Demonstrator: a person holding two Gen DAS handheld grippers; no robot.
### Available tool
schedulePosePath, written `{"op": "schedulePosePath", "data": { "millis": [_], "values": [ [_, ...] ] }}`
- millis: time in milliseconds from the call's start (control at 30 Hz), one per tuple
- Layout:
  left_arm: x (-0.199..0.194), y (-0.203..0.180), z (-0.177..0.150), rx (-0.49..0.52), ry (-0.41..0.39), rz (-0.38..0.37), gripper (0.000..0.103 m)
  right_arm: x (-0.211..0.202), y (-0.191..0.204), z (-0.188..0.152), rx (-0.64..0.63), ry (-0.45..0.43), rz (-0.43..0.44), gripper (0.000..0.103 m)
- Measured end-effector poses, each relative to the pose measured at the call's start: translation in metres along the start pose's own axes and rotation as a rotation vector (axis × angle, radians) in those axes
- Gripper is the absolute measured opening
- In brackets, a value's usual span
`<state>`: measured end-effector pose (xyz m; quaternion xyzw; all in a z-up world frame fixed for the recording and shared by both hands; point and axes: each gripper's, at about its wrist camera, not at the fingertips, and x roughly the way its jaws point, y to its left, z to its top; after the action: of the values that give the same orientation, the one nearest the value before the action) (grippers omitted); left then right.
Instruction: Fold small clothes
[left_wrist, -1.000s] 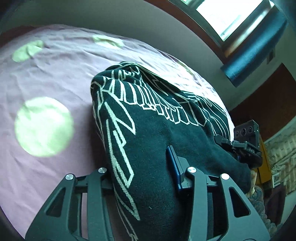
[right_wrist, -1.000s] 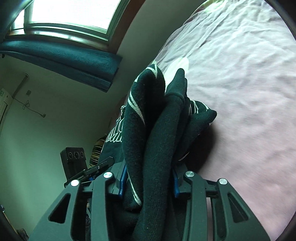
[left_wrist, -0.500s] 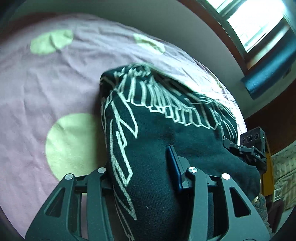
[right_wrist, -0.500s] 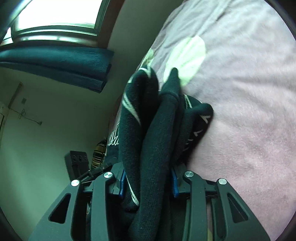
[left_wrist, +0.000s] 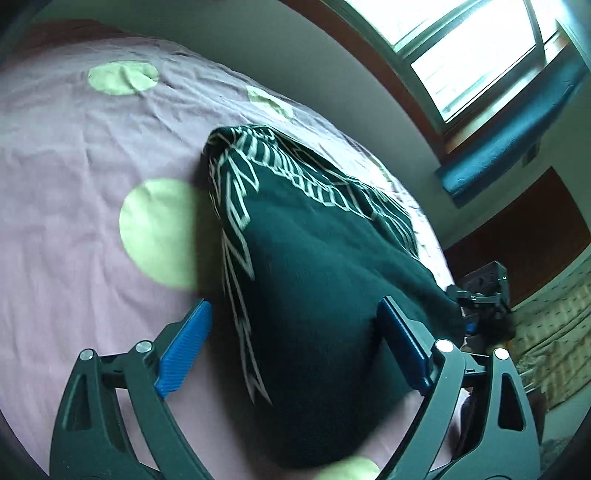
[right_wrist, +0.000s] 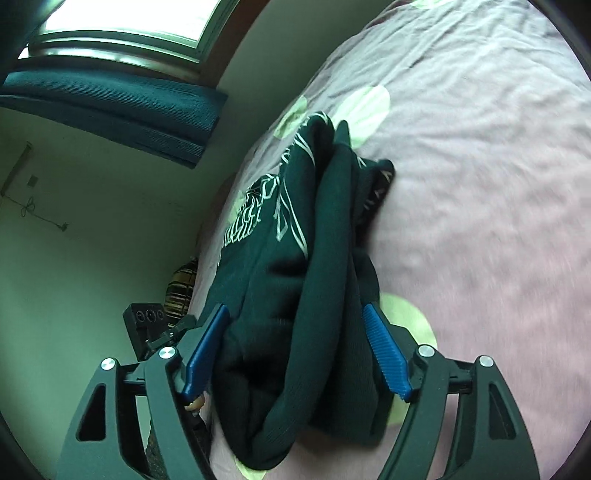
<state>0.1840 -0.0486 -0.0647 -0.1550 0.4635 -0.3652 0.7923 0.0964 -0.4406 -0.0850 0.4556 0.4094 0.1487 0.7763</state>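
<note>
A dark green garment with a white line pattern (left_wrist: 314, 266) lies folded in a thick bundle on the pink bed sheet (left_wrist: 74, 155). My left gripper (left_wrist: 295, 347) is open, its blue pads on either side of the near end of the bundle. In the right wrist view the same garment (right_wrist: 310, 280) lies in bunched layers. My right gripper (right_wrist: 295, 350) is open too, its pads standing apart on both sides of the cloth. The right gripper (left_wrist: 484, 295) shows at the bundle's far end in the left wrist view.
The sheet has pale green dots (left_wrist: 159, 229) and is wrinkled. A wall (left_wrist: 295, 48) and a window with a rolled dark blue blind (left_wrist: 517, 129) lie beyond the bed. The bed's edge runs along the wall side (right_wrist: 229, 206).
Both grippers have opened and let go of the garment. It has dropped and lies on the sheet. Both cameras have pulled back a little.
</note>
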Motion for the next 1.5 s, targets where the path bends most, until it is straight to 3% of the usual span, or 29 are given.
{"op": "schedulePosePath", "data": {
  "millis": [200,300,333,367,467,533,600,667,767,867,967,1267,1500],
  "values": [
    [-0.005,-0.022,-0.015,0.063,-0.009,-0.013,0.097,-0.016,0.027,-0.007,-0.047,-0.031,0.021,0.075],
    [0.003,-0.025,-0.020,0.103,0.012,0.030,0.098,-0.004,0.029,-0.009,-0.117,-0.033,-0.211,0.077],
    [0.005,-0.023,-0.023,0.106,0.020,0.033,0.098,-0.004,0.023,-0.013,-0.123,-0.038,-0.238,0.081],
    [0.007,-0.021,-0.026,0.100,0.032,0.026,0.099,-0.004,0.014,-0.015,-0.099,-0.039,-0.230,0.085],
    [0.018,-0.004,-0.032,0.008,0.073,-0.030,0.100,0.019,-0.025,-0.023,0.110,0.069,0.037,0.086],
    [0.029,0.012,-0.031,-0.087,0.109,-0.083,0.100,0.024,-0.018,-0.028,0.023,0.062,0.008,0.084],
    [0.029,0.012,-0.028,-0.071,0.092,-0.074,0.091,0.022,-0.014,-0.029,0.011,0.046,0.008,0.080],
    [0.028,0.007,-0.026,-0.056,0.082,-0.043,0.082,0.022,-0.013,-0.030,0.009,0.049,0.015,0.060],
    [0.027,0.000,-0.026,-0.031,0.078,0.022,0.073,0.017,-0.010,-0.036,0.004,0.037,0.022,0.052],
    [0.016,-0.014,-0.025,0.001,0.053,0.063,0.066,0.012,-0.003,-0.031,0.014,0.024,0.060,0.049],
    [0.007,-0.025,-0.025,0.015,0.056,0.098,0.065,0.004,0.005,-0.035,0.017,0.025,0.071,0.048],
    [-0.020,-0.027,-0.057,0.009,0.095,0.112,0.065,-0.017,0.002,-0.089,0.050,0.071,0.105,0.048],
    [-0.011,-0.016,-0.068,0.014,0.078,0.103,0.069,-0.005,-0.023,-0.096,0.079,0.057,0.146,0.049]
  ]
}}
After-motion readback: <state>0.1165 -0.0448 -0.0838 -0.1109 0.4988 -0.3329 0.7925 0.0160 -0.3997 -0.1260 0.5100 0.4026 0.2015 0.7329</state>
